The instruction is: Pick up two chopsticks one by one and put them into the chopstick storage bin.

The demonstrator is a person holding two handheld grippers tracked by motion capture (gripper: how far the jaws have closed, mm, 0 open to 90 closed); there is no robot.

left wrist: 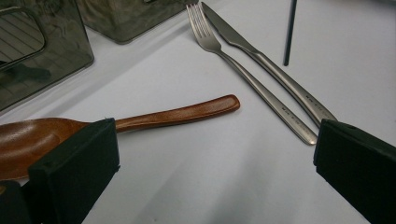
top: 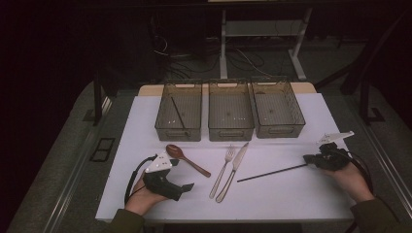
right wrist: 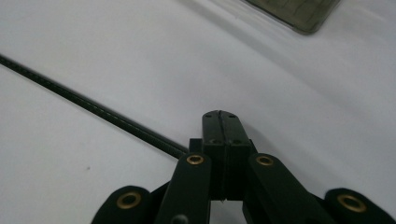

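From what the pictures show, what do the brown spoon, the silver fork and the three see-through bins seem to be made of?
The brown spoon looks like varnished wood: reddish, with a soft gloss. The silver fork looks like polished steel, bright and reflective. The three smoky see-through bins seem moulded plastic, since their ribbed floors show through the walls. The thin black chopstick held in the right gripper could be plastic or lacquered wood.

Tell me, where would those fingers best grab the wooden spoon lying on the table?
Probably the handle, around its middle. The wooden spoon lies flat, bowl toward the bins, its slim straight handle free on both sides. The open left gripper sits just beside it; coming from above with the fingers across the handle looks easiest. The wide, shallow bowl would likely slip.
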